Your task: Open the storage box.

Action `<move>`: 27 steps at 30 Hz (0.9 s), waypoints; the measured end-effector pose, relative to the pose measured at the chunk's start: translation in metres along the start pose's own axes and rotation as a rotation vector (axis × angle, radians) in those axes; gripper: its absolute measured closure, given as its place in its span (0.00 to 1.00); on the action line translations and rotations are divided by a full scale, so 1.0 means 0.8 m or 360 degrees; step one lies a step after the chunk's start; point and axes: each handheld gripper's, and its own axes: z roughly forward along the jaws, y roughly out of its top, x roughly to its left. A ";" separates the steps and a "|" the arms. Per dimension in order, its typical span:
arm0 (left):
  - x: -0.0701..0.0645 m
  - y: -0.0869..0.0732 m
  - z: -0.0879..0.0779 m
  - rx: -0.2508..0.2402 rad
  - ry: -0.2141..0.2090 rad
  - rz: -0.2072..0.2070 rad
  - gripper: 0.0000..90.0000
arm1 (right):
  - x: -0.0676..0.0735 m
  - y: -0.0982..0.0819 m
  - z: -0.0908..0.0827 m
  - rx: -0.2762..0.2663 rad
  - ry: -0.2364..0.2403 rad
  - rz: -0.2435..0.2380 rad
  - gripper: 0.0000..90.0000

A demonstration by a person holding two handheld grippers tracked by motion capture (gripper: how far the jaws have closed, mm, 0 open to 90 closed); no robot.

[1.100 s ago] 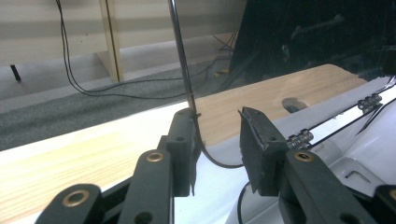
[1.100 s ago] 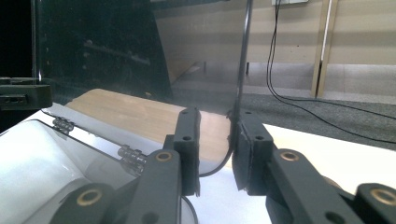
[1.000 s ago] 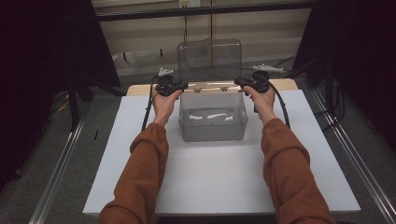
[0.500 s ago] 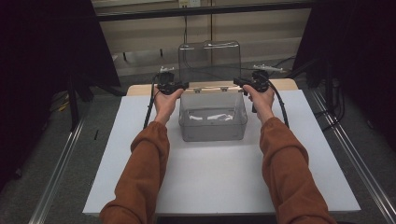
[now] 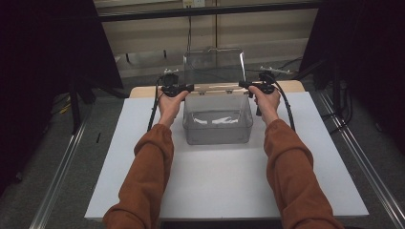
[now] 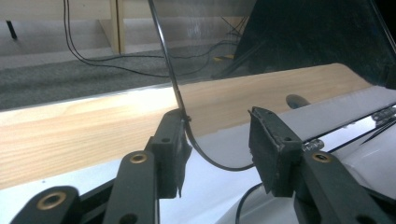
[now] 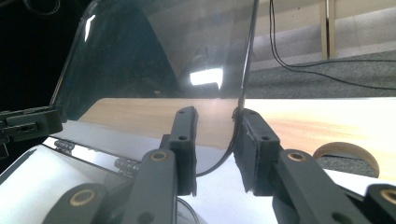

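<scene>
The clear plastic box point(image 5: 217, 125) sits at the far middle of the white bench point(image 5: 219, 186), its lid point(image 5: 213, 66) swung up and standing nearly upright behind the box's back rim.

The left claw point(image 5: 188, 88) sits at the lid's left edge, just above the box's back left corner. In the left gripper view the left claw point(image 6: 217, 140) is spread, and its jaws have just been opening. The lid's thin edge point(image 6: 169, 70) runs down between the pads, against the left-hand pad point(image 6: 172, 142) and clear of the other, so it is no longer pinched.

The right claw point(image 5: 243, 86) sits at the lid's right edge, above the box's back right corner. In the right gripper view the right claw point(image 7: 215, 140) is narrowly parted; the lid's edge point(image 7: 246, 70) lies against the right-hand pad point(image 7: 252, 149), with a gap to the other pad.

Behind the lid a strip of bare wood point(image 6: 93, 135) marks the bench's far edge. In front of the box the white bench surface lies open between the person's two sleeves.
</scene>
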 end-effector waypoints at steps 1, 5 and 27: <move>0.000 0.000 0.001 0.0001 0.0013 0.0016 0.61 | 0.000 0.000 0.000 0.0009 0.0000 0.0001 0.76; 0.003 -0.001 0.002 0.0004 -0.0015 -0.0039 0.60 | -0.002 -0.002 0.003 0.0019 0.0009 0.0040 0.74; 0.006 -0.003 0.003 0.0013 -0.0052 -0.0096 0.58 | -0.004 -0.008 0.009 0.0012 0.0034 0.0145 0.71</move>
